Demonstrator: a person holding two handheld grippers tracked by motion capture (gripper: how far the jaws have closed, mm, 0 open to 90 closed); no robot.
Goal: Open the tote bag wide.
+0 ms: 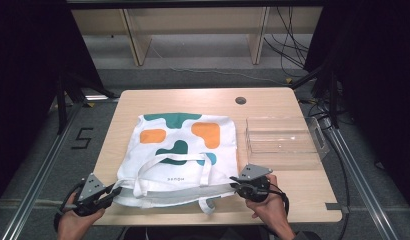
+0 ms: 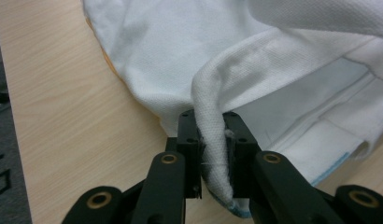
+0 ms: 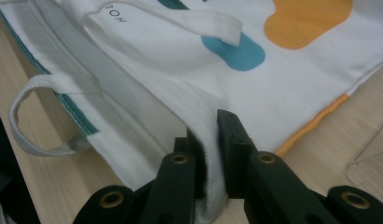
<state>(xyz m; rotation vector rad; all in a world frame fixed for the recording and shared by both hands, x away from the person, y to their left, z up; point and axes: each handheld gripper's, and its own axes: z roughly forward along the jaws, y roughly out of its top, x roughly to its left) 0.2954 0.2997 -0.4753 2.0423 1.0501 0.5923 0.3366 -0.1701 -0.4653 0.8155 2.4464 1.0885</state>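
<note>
White tote bag (image 1: 180,150) lies flat at bench (image 1: 143,102) centre. Left tongs (image 1: 112,192) clamped on its 7 o'clock mouth corner; right tongs (image 1: 236,181) clamped at 5 o'clock. Clear tray (image 1: 283,142) at 3 o'clock.

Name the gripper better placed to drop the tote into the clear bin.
Right. The right gripper, clamped on the tote bag at its near right corner, sits just in front of the clear bin; the left gripper is farther off.

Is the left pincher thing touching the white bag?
Touching. In the left gripper view, the left gripper has its jaws closed on a bunched fold of the white tote bag at its edge.
</note>
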